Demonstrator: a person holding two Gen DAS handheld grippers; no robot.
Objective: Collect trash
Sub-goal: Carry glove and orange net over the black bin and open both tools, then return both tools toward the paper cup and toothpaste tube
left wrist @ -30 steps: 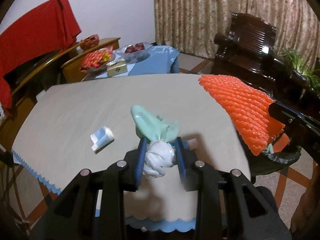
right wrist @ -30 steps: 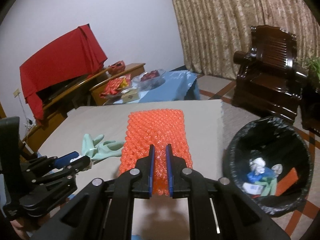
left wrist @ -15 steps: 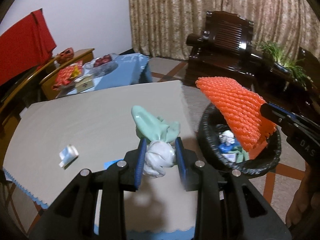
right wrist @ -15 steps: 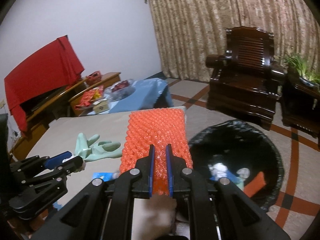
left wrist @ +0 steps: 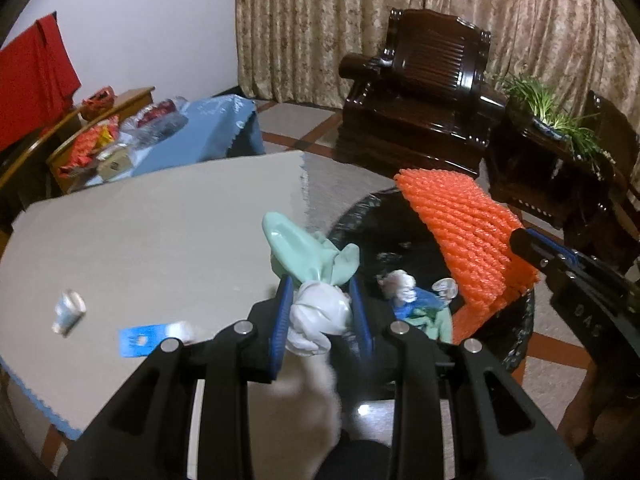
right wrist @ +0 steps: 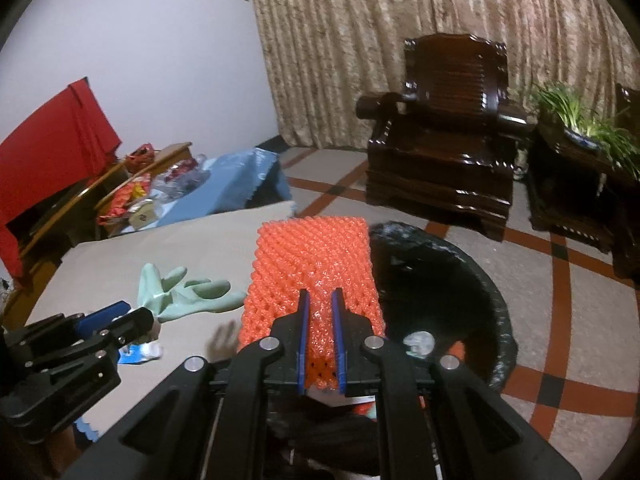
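Observation:
My left gripper point(left wrist: 320, 286) is shut on the white cuff of a mint-green rubber glove point(left wrist: 304, 248), at the right edge of the beige-clothed table point(left wrist: 140, 232), beside the black-lined trash bin point(left wrist: 516, 344). The right wrist view shows the same glove point(right wrist: 180, 292) sticking out of the left gripper point(right wrist: 132, 318). My right gripper point(right wrist: 321, 296) is shut on an orange foam net point(right wrist: 312, 256), which hangs over the bin point(right wrist: 492, 300). In the left wrist view the orange net point(left wrist: 460, 232) slopes over the bin's mouth. The bin holds crumpled paper point(left wrist: 400, 284) and other scraps.
A small wrapper point(left wrist: 68, 314) and a blue card point(left wrist: 140, 340) lie on the table near its front edge. A dark wooden armchair point(right wrist: 448, 152) and a potted plant point(right wrist: 576, 116) stand beyond the bin. A low table with a blue cloth point(left wrist: 200, 132) holds snacks at the left.
Both grippers have swung right, off the middle of the table toward the bin. The orange net now hangs over the bin's mouth. The glove has reached the table's right edge.

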